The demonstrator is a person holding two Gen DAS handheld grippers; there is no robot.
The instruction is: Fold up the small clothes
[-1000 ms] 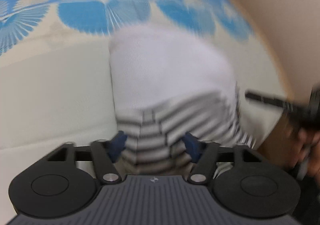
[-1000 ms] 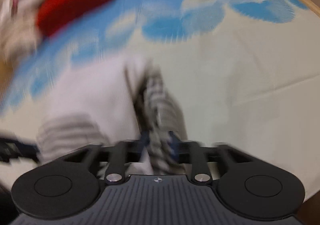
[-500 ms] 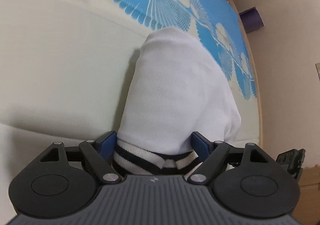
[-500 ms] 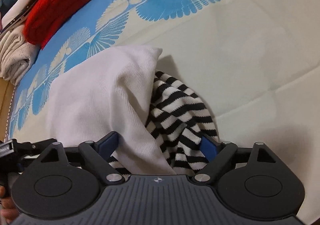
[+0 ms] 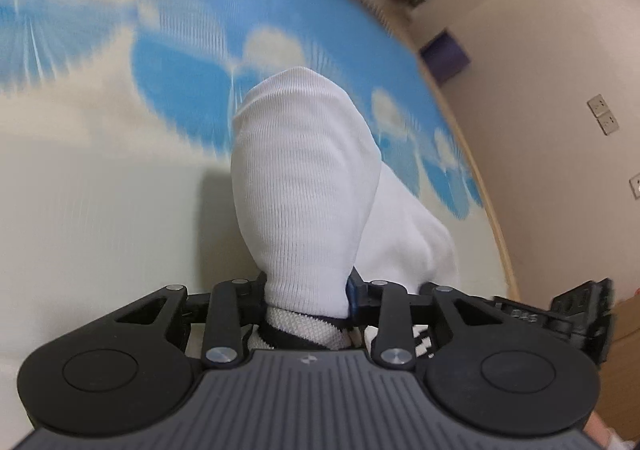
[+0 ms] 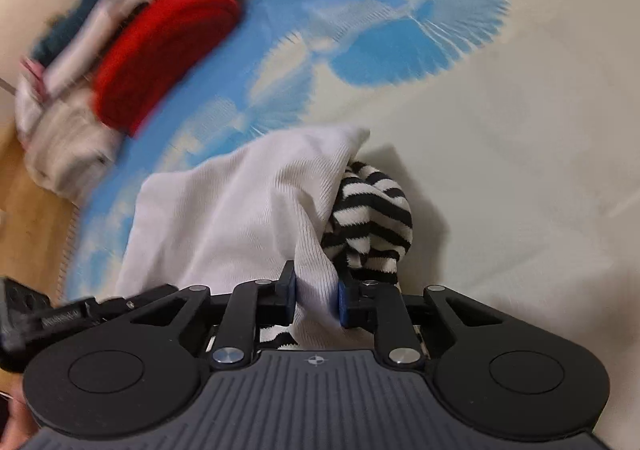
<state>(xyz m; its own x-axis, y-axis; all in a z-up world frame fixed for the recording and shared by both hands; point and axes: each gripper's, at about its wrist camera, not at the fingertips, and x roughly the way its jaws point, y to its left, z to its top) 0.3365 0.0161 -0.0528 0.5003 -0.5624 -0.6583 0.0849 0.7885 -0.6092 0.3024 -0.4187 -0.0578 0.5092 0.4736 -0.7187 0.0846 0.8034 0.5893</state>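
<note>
A cream and blue patterned cloth point(image 6: 500, 137) covers the surface. Both the left tongs point(image 5: 306, 292) and right tongs point(image 6: 316, 298) are clamped on the white garment point(image 5: 304, 189), which hangs ahead of them. Its striped part point(image 6: 372, 217) bunches just right of the right tongs.

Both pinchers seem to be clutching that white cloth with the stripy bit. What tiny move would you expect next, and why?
Probably both lift and draw apart to spread it. The left gripper and right gripper are each shut on the white garment, which hangs bunched, its striped part crumpled on the bedsheet.

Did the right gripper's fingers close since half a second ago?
Yes. The right gripper fingers, spread wide then, are now pinched inward on the white cloth, beside the striped part.
</note>
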